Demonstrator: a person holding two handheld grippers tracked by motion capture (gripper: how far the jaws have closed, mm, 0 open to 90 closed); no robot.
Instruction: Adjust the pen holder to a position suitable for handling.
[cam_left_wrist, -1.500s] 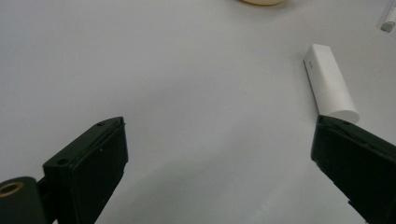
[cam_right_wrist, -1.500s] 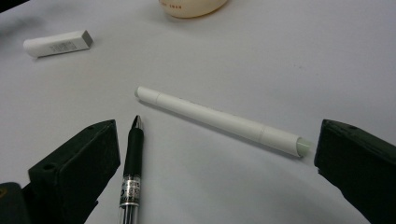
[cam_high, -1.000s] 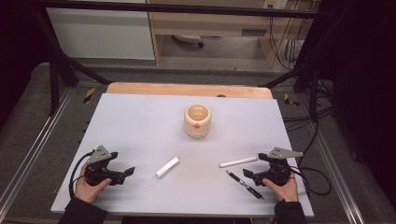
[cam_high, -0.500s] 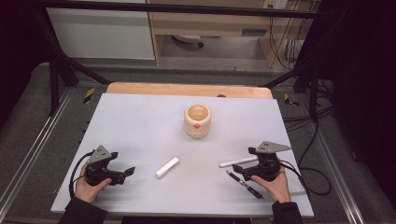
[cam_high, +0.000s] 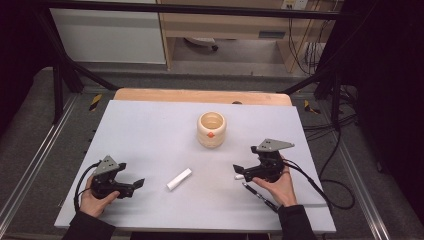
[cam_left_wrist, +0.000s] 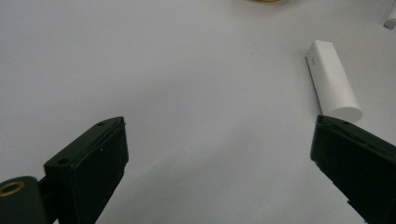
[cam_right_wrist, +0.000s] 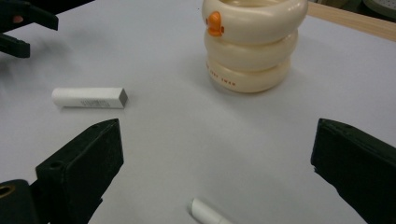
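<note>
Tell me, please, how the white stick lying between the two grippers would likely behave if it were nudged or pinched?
The white stick looks rigid, so it should hold its shape in a pinch. One end looks squared, the other rounded, so it may slide rather than roll far. It seems small and probably light, and its smooth surface might slip on the table.

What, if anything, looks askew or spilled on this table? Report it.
Nothing stands out. The cream holder stands upright, with no spill around it. The white stick, a second white piece and the black pen lie loose at different angles. Both the left gripper and the right gripper are open.
</note>
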